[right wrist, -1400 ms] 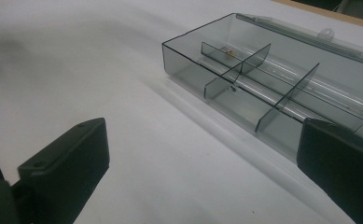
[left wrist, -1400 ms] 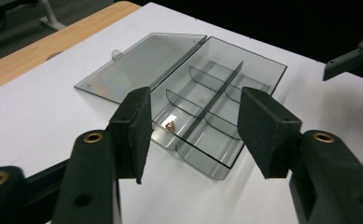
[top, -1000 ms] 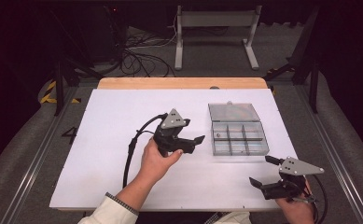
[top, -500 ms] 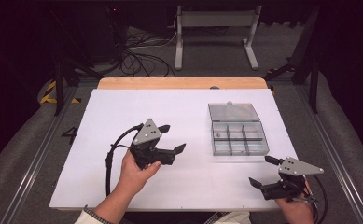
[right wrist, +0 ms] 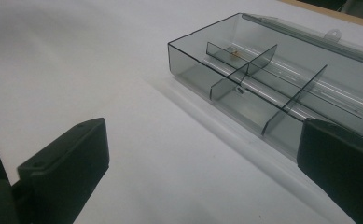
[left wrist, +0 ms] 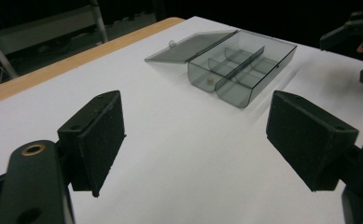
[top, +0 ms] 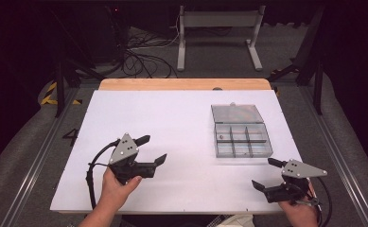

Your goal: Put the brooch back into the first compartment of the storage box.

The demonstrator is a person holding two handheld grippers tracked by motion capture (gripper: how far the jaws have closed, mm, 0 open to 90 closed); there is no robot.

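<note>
The clear box (top: 240, 135) sits on the white counter (top: 172, 118) toward the far right, its lid laid flat behind it, so the little cups inside are easy to reach; one holds a tiny bit (top: 221, 137). The left gripper (top: 147, 149) has just been opening its jaws and holds nothing, well away from the box. The right gripper (top: 267, 174) waits near the box, jaws wide and empty, likely ready to help.

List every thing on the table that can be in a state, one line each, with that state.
Compartment box: open, lid folded back flat on the table, dividers upright.
Small item: lying in the box's back-left compartment; too small to identify.
Left gripper: open, jaws have just been opening, nothing between them.
Right gripper: open, nothing between its jaws, held near the table's front right corner.
</note>
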